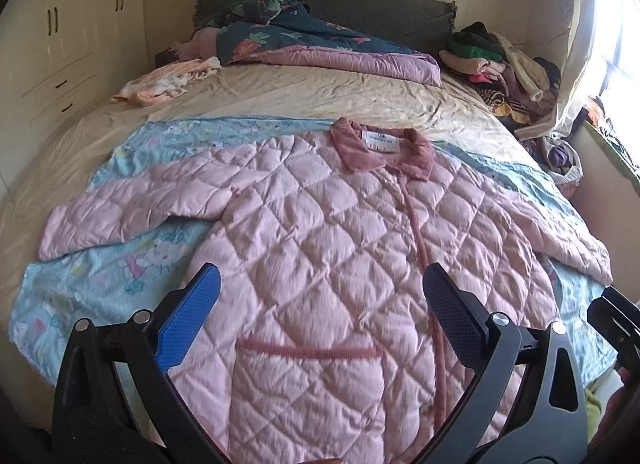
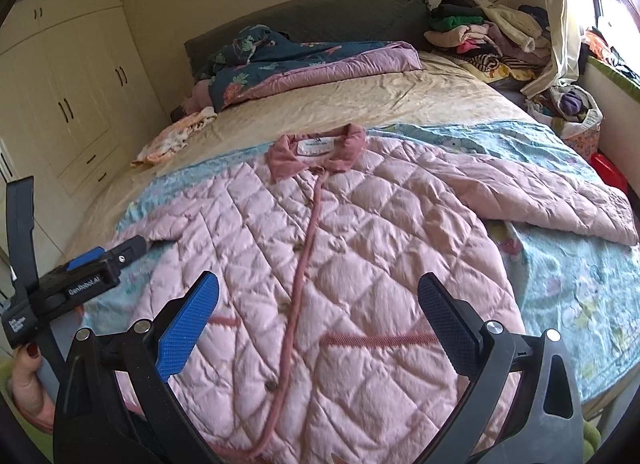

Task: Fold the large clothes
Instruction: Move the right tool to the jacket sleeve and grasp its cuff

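On a bed [image 1: 280, 92] spread with a creased cream sheet, a pink quilted jacket [image 1: 320, 232] lies flat and face up on a pale blue cartoon-print blanket [image 1: 116, 276], its darker pink collar [image 1: 384, 148] toward 12 o'clock and both sleeves stretched out toward 9 and 3 o'clock. The jacket is diamond-stitched and puffy, with a dusty-rose placket running down its front and two matching pocket trims, both seen from the right wrist camera.

The left gripper [image 1: 320, 312] hovers above the jacket's lower front, jaws spread wide and empty; the right gripper [image 2: 318, 316] does the same over the placket, jaws likewise wide apart and holding nothing. Each carries one bright blue ribbed pad and one dark textured pad. In the right wrist view the left gripper shows at 9 o'clock, held by a hand [image 2: 28, 380] with dark red nail polish.

Nothing lies between the grippers and the jacket. Beyond it, at 12 o'clock, a rumpled navy floral quilt with a mauve lining [image 1: 320, 44] sits against a grey-green headboard [image 1: 360, 4]. A small peach-and-white garment [image 1: 168, 82] lies at 10 o'clock, and a heaped pile of mixed clothes [image 1: 500, 60] crowds the 2 o'clock corner beside a pale curtain [image 1: 576, 44]. Cream wardrobe doors [image 1: 68, 32] line the wall at 9 o'clock.
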A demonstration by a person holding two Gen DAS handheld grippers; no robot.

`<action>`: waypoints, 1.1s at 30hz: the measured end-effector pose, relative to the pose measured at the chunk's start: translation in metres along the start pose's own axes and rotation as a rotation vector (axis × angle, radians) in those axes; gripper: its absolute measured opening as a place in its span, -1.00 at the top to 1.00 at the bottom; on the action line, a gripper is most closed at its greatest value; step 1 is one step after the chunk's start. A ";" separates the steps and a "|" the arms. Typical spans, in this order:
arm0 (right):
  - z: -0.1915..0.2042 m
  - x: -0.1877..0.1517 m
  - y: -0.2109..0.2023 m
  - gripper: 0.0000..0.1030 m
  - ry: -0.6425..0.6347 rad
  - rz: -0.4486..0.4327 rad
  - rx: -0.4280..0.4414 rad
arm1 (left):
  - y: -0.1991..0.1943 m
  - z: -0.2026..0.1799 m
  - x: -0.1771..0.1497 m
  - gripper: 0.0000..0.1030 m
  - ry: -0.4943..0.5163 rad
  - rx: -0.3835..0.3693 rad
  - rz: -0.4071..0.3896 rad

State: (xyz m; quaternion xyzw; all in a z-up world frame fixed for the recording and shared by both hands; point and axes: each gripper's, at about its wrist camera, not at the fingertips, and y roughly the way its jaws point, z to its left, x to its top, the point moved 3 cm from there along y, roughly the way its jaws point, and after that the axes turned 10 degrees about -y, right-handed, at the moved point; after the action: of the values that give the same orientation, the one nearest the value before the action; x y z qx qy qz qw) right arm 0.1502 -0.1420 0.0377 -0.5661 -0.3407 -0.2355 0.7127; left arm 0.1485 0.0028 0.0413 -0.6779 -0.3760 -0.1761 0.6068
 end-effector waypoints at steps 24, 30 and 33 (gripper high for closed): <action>-0.101 0.077 0.039 -0.92 0.171 -0.063 -0.105 | 0.069 -0.068 0.070 -0.84 0.039 -0.052 0.042; -0.161 0.074 0.047 -0.92 0.304 -0.072 -0.177 | 0.097 -0.087 0.077 -0.84 0.038 -0.054 0.065; -0.190 0.069 0.051 -0.92 0.364 -0.074 -0.226 | 0.111 -0.095 0.081 -0.84 0.045 -0.059 0.072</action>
State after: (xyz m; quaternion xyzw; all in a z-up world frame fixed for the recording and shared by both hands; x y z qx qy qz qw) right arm 0.2731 -0.3094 0.0326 -0.5778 -0.1984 -0.3964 0.6854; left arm 0.3024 -0.0624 0.0399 -0.7046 -0.3322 -0.1801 0.6006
